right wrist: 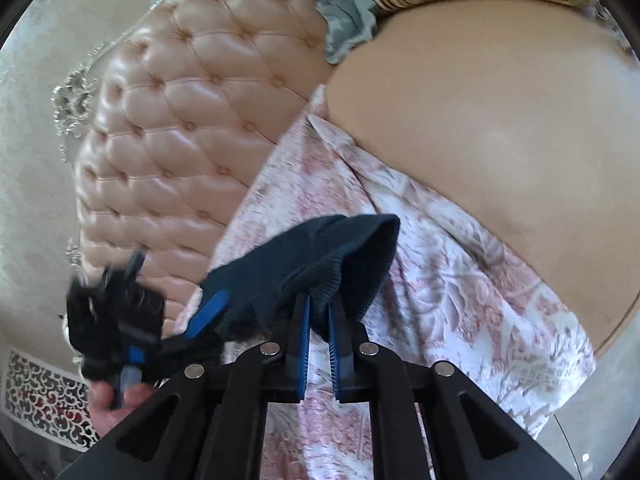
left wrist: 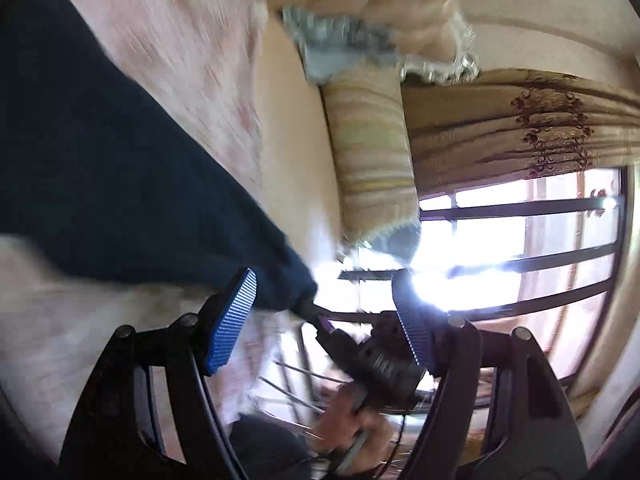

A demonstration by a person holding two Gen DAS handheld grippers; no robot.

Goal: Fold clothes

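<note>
Right tool: I am seeing its two blue ribbed pads clenched on the ribbed hem of a dark navy knitted garment, the fabric pinched between them and bunching up just past the tips.

Left tool: I am keeping it released, its blue pads standing wide apart with nothing pressed between them.

Dark navy knitted garment, from the left tool: it is stretching as a long dark band from the far left down towards the gap between the pads, where the right tool's tip is gripping its end; whether the cloth is touching my left pad I cannot tell through the blur.

Right hand: it is showing low between the left tool's arms, wrapped around the right tool's handle.

Left tool, from the right wrist: it is sitting left of the right tool, blurred, one blue pad lying beside the navy cloth, with fingers below it.

Under the garment: a pink and white floral bedspread is lying beneath the right tool.

Ahead of the right tool: a peach tufted leather headboard and a plain tan pillow.

Ahead of the left tool: a barred window is glaring bright under brown patterned curtains.
</note>
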